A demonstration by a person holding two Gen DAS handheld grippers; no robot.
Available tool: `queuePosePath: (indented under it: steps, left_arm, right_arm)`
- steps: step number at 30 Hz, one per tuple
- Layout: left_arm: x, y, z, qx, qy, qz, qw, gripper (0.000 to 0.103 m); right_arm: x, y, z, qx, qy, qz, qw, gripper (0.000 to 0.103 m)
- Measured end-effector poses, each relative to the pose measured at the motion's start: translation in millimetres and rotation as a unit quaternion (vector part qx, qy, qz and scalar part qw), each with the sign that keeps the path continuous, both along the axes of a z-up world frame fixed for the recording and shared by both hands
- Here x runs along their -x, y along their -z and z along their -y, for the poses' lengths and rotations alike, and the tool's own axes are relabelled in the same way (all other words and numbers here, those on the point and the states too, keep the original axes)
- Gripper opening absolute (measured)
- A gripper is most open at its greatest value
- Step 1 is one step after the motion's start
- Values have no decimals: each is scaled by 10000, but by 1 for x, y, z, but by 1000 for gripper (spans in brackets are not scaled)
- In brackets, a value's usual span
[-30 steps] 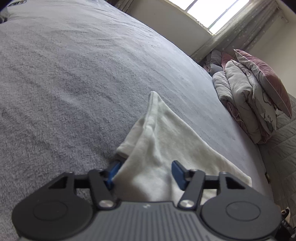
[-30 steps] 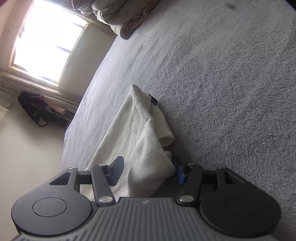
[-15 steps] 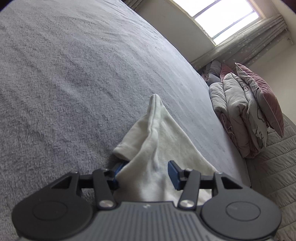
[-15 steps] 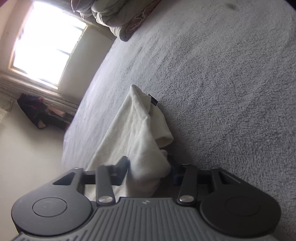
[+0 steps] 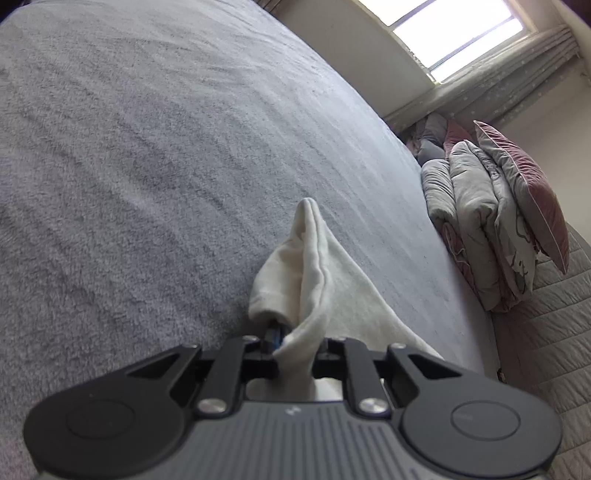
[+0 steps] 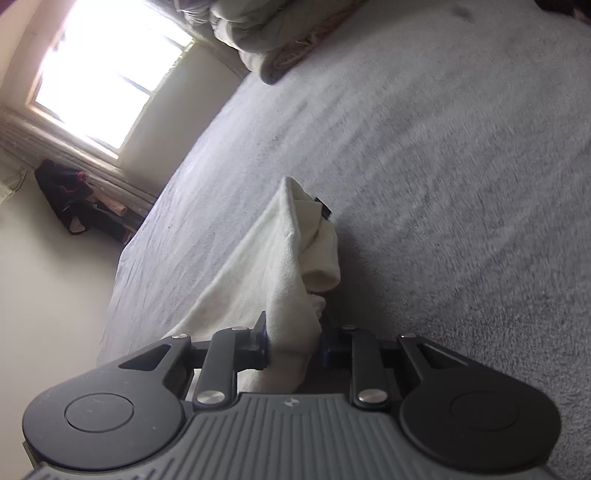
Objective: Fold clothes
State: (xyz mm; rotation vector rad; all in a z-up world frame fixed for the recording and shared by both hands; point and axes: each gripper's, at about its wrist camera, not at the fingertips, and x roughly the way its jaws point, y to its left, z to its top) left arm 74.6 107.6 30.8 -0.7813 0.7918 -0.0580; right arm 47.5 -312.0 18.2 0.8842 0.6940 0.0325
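1. On the grey bed (image 5: pixel 155 155), a cream garment (image 5: pixel 321 269) lies bunched, running from the 6 o'clock edge of each wrist view up toward 12.
2. The left gripper (image 5: pixel 295 341) is closing, its jaws pinching a fold of the garment's near edge.
3. The right gripper (image 6: pixel 293 341) is closing too, with a thick fold of the garment (image 6: pixel 284 266) squeezed between its jaws.
4. In the left view, folded bedding (image 5: pixel 476 225) and a pink pillow (image 5: pixel 532 188) sit at 3 o'clock; a window (image 5: pixel 454 33) glows at 1 o'clock.
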Motion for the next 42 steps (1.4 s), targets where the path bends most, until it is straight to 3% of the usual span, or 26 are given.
queuePosePath:
  steps: [10,18,21,26,34,38,42]
  left_arm:
    - [7,-40,-1,-277,27,434,9987,14]
    - [0,-40,-15,328,-52,262,9991,14]
    - [-3,-39,-23,746,-112,135,9971,14]
    - [0,-48,-23,760,-44,108,9970,14]
    - [8,-71,-20,1011,35,262,9945,14]
    - [-3,-82,6,881,239,248,9955,14]
    - [-30,-110,69,774,673,389,9940,14]
  right_arm:
    - [0,-36,-12,730,-276,634,9949,25]
    - [1,-50,-11,1016,-383,975,9893,24]
    - [2,-57,-7,1006,-416,1080,9882,24]
    - [9,-70,-4,982,-466,1260,9861,23]
    - [21,-81,17,527,-385,1328,9890,23]
    - [36,-84,39,404,-251,1325,9900,23]
    - [57,-97,90,219,190,1527,9878,22]
